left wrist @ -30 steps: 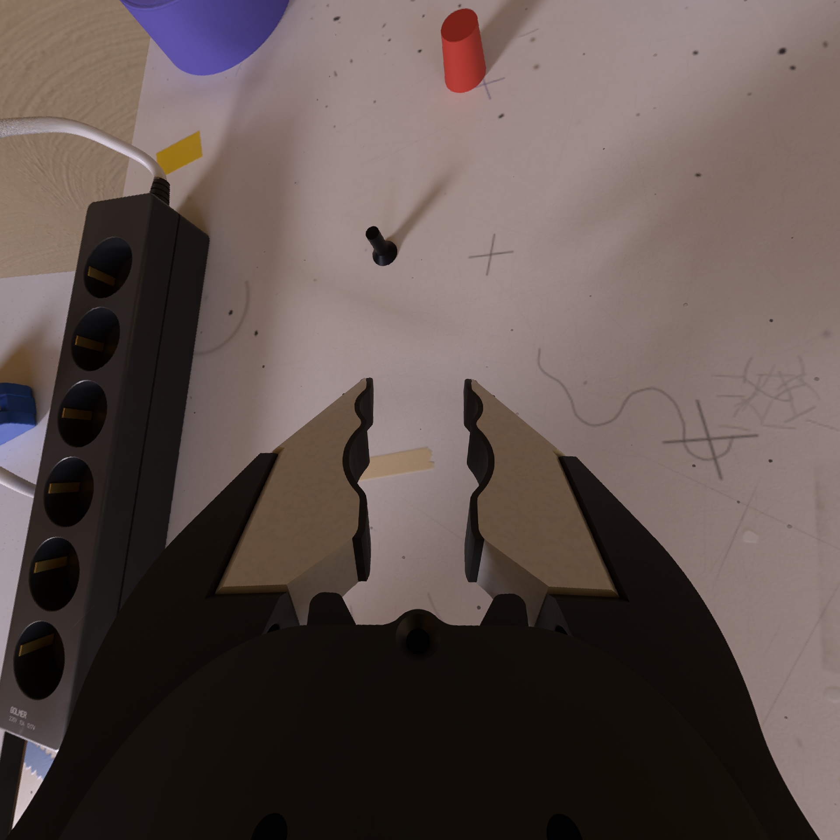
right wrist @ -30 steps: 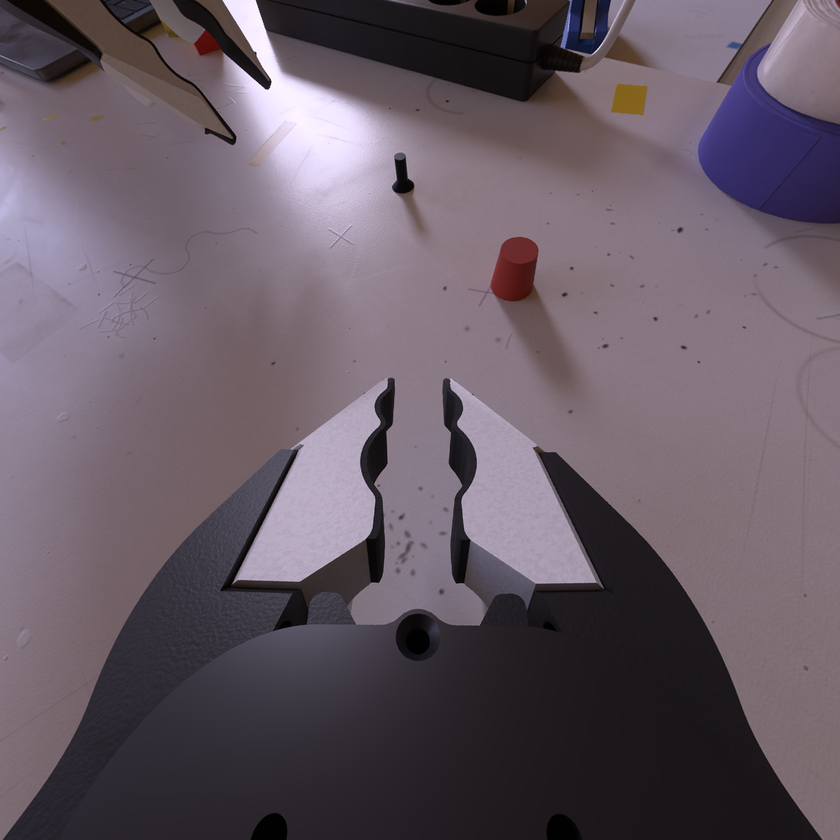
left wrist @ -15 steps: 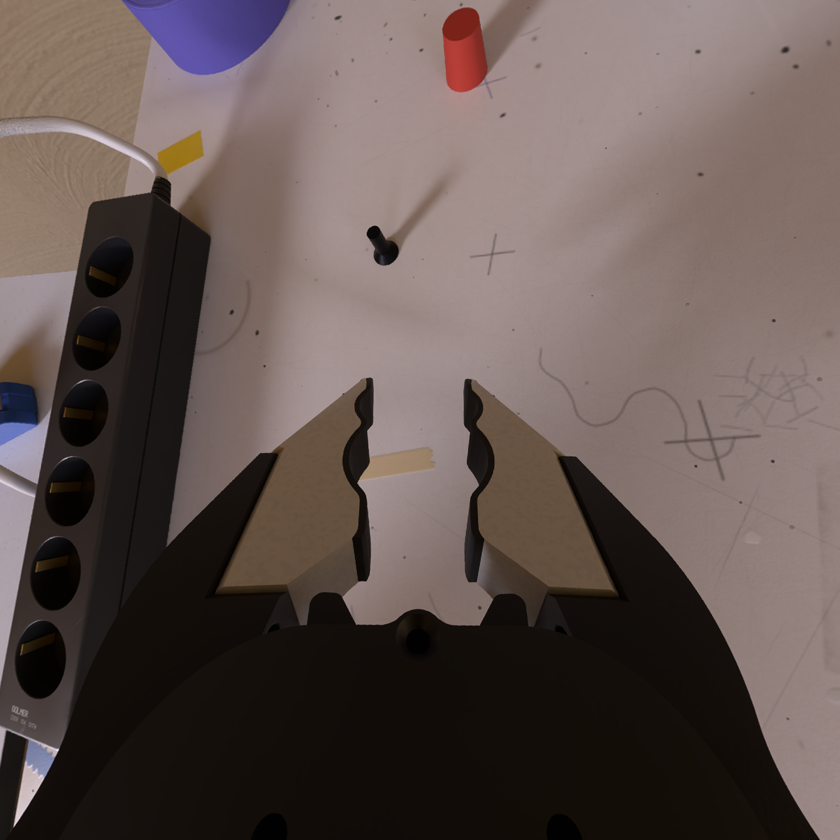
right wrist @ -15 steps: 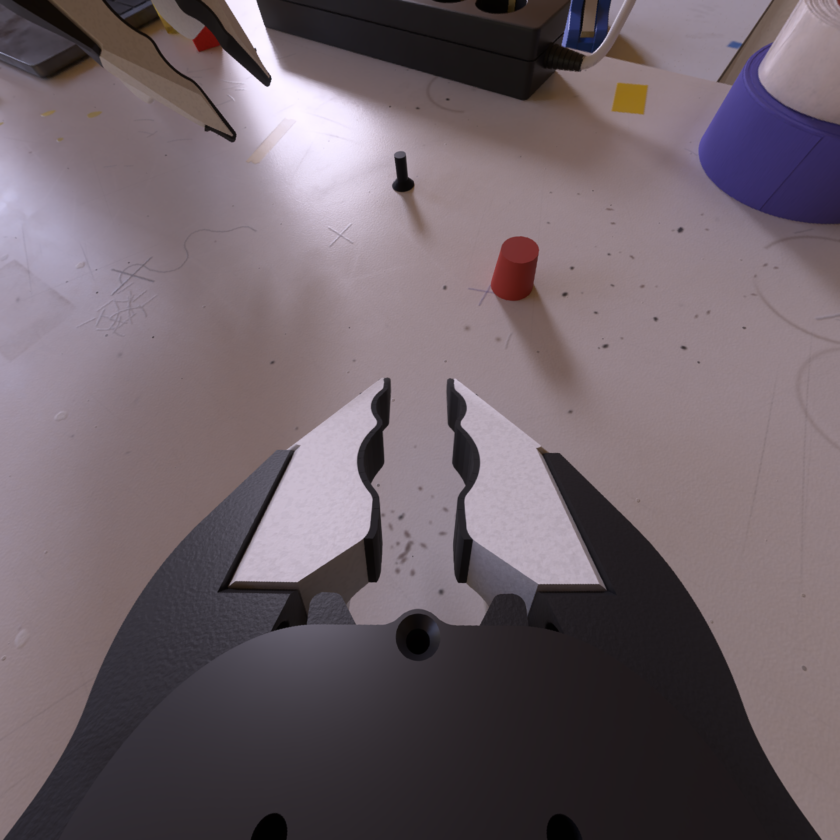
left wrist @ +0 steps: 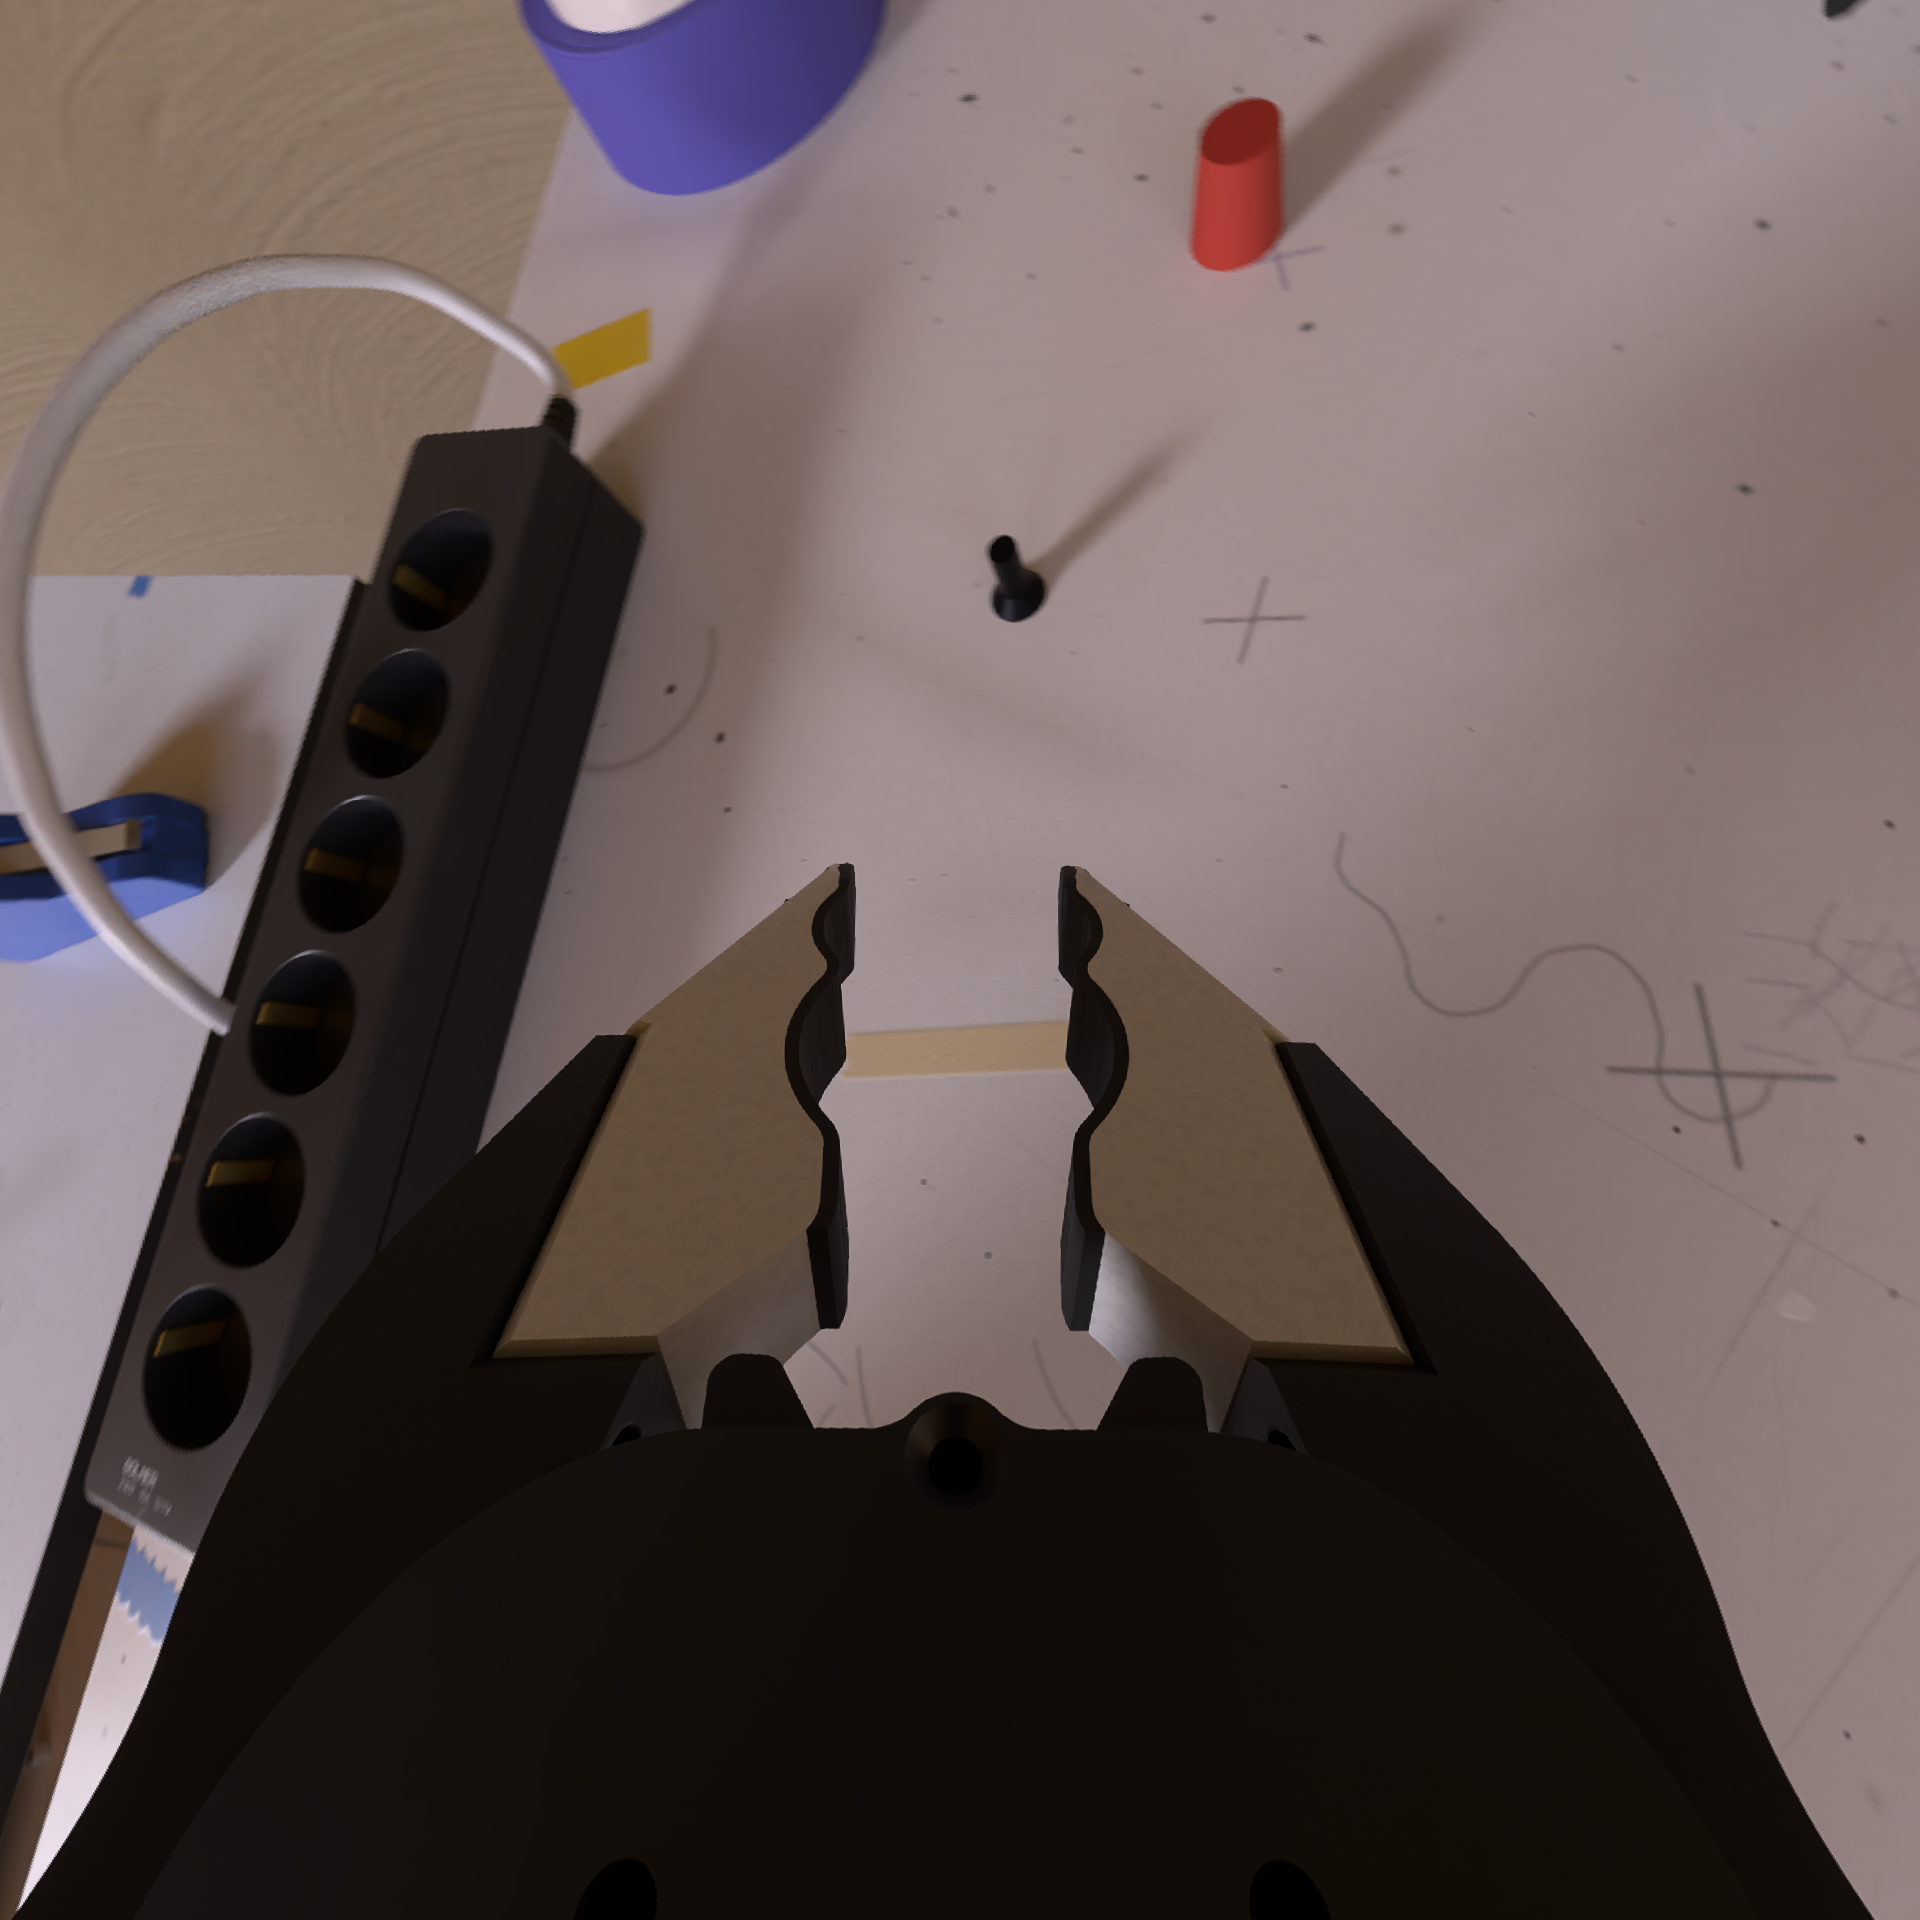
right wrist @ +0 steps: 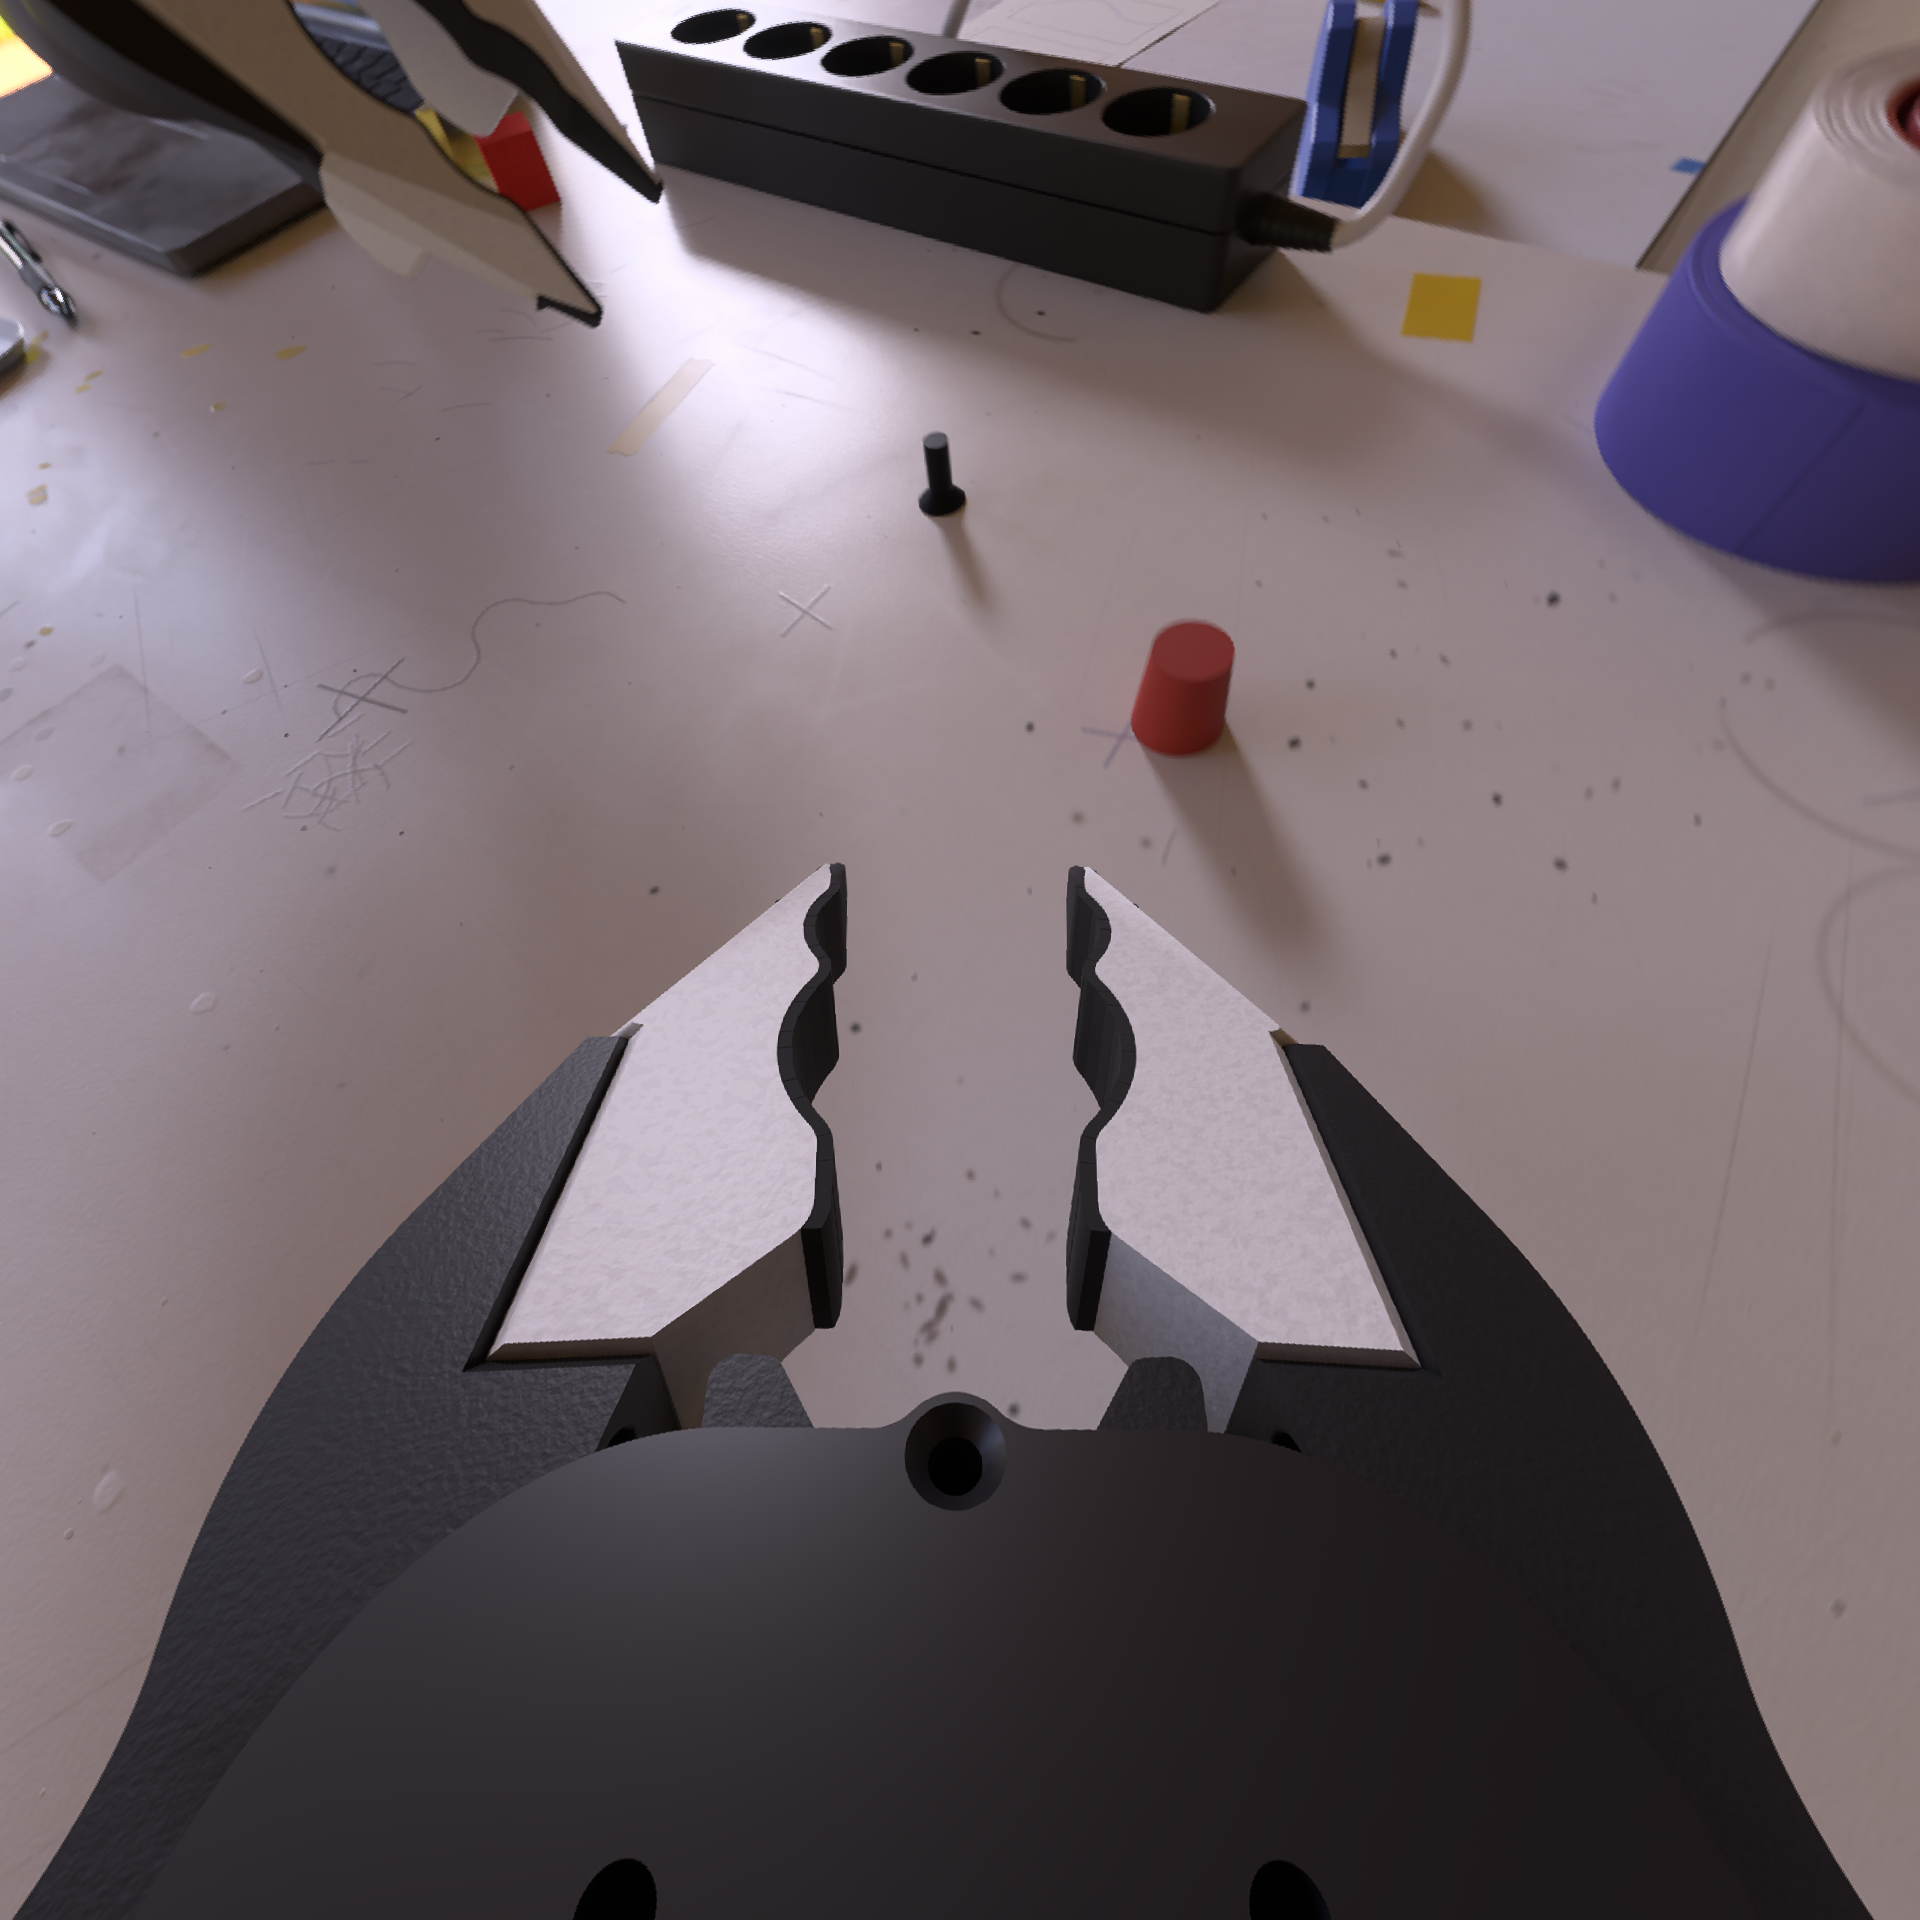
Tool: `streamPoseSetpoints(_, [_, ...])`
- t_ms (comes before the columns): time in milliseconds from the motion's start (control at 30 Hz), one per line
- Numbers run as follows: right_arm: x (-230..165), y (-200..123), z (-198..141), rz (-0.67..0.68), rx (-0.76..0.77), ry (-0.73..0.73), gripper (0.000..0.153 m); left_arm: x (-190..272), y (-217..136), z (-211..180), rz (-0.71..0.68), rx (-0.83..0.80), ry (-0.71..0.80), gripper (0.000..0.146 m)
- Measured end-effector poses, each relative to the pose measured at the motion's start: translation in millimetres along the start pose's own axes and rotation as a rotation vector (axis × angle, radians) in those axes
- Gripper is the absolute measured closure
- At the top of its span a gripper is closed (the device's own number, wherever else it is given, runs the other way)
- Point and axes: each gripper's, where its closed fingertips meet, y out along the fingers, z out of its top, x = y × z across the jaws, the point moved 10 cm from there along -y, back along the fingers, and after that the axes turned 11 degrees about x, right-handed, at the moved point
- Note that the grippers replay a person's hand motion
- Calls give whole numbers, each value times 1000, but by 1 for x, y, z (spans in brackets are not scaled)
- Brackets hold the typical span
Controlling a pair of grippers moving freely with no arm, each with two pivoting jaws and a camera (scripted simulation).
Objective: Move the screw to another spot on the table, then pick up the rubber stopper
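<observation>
A small black screw (left wrist: 1010, 582) stands head-down on the white table, ahead of my left gripper (left wrist: 956, 883), which is open and empty above the table. The screw also shows in the right wrist view (right wrist: 941, 480). A red rubber stopper (left wrist: 1234, 187) stands upright farther off; in the right wrist view the stopper (right wrist: 1182, 690) stands ahead and a little right of my right gripper (right wrist: 956, 883), which is open and empty. The left gripper (right wrist: 582, 229) hangs at the top left of the right wrist view.
A black power strip (left wrist: 343, 935) with a white cable (left wrist: 62, 540) lies left of the left gripper. A purple tape roll (right wrist: 1766, 447) stands at the far side. A blue clamp (left wrist: 104, 862), a small red block (right wrist: 520, 156), yellow tape (left wrist: 603, 348) and beige tape (left wrist: 951, 1049) lie nearby.
My right gripper's jaws have opened wider. Both views have shifted slightly, showing more of the power strip and tape roll. The screw and stopper have not moved.
</observation>
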Motion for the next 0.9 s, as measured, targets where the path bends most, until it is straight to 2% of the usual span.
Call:
streamPoseSetpoints(200, [-2,39,41,73,-48,-125,112,-14,-10,1,115,54,-66,108])
streamPoseSetpoints(367, [0,104,65,182,-156,-278,116,-17,-12,1,134,64,-73,109])
streamPoseSetpoints(567, [9,177,68,302,-312,-354,114,-19,-13,-1,143,53,-70,108])
streamPoseSetpoints(667, [12,193,63,324,-363,-371,117,-20,-15,-1,151,54,-70,108])
streamPoseSetpoints(800, [10,197,62,353,-365,-368,145,-19,-16,0,152,57,-63,108])
streamPoseSetpoints(900, [9,194,63,343,-365,-376,145,-18,-16,1,149,60,-60,108])
